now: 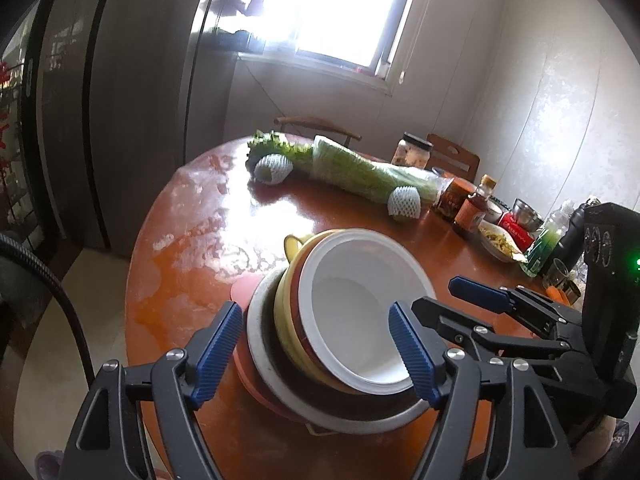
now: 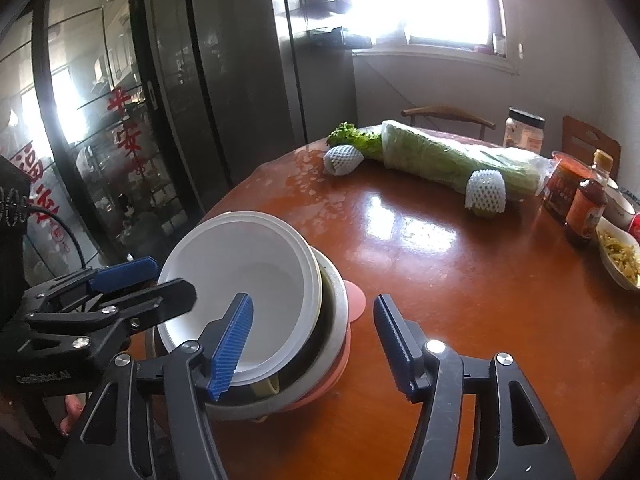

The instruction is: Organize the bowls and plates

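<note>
A stack of nested bowls sits on plates on the round brown table (image 1: 360, 216). The top white bowl (image 1: 360, 304) lies in red and yellow bowls (image 1: 290, 320), over a grey plate (image 1: 256, 344) and a pink plate (image 1: 242, 290). My left gripper (image 1: 320, 356) is open, its fingers on either side of the stack. My right gripper (image 2: 312, 348) is open, its left finger (image 2: 232, 344) in front of the white bowl (image 2: 248, 280) and its right finger over bare table. The right gripper also shows in the left wrist view (image 1: 476, 300), beside the stack.
Bagged greens (image 1: 360, 168) and two foam-netted fruits (image 1: 272, 168) lie across the far table. Jars, sauce bottles (image 1: 474, 208), a food dish (image 1: 500, 244) and cups crowd the right edge. Chairs stand behind. Glass doors (image 2: 100, 140) lie to the left.
</note>
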`<state>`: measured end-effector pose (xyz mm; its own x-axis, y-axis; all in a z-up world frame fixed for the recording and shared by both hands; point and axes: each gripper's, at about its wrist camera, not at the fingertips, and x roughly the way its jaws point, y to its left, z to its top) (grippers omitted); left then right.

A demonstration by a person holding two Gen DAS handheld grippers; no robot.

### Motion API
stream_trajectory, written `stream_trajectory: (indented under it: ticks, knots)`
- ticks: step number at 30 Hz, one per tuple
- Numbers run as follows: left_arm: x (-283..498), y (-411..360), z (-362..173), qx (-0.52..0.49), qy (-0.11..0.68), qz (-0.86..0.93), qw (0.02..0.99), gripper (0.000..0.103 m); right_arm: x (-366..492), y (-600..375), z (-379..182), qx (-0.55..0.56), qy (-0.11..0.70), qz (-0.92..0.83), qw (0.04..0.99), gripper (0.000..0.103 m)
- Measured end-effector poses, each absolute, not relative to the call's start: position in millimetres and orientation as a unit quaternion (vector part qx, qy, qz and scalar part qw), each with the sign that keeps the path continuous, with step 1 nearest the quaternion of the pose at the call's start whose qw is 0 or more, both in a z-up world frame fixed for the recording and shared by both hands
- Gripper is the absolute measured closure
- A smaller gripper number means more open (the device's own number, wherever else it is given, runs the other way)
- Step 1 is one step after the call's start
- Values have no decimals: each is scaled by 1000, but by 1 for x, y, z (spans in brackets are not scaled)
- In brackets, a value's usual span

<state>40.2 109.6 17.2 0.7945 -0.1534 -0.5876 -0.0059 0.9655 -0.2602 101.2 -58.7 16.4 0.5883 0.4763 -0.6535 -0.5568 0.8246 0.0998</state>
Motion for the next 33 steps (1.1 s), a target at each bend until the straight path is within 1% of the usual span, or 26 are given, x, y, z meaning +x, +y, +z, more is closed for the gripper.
stream_trajectory:
  ticks: [11, 15, 17, 19, 22, 33]
  knots:
    - [18, 97, 27, -118, 305, -17, 945, 18, 84, -71, 32, -53, 328, 286, 899, 34]
    - [9, 93, 28, -113, 307, -4, 945, 17, 74, -77, 36, -54, 322, 284, 902, 34]
    - [5, 91, 30, -115, 303, -1, 946, 16, 67, -80, 38, -55, 317, 284, 903, 31]
    - [1, 88, 32, -117, 301, 3, 946, 16, 60, -84, 39, -57, 314, 283, 904, 31]
    - [-4, 83, 33, -116, 306, 4, 945, 13, 53, -92, 39, -62, 316, 280, 904, 31]
    - [-28, 63, 30, -111, 309, 35, 944, 13, 22, -121, 37, -58, 314, 276, 907, 29]
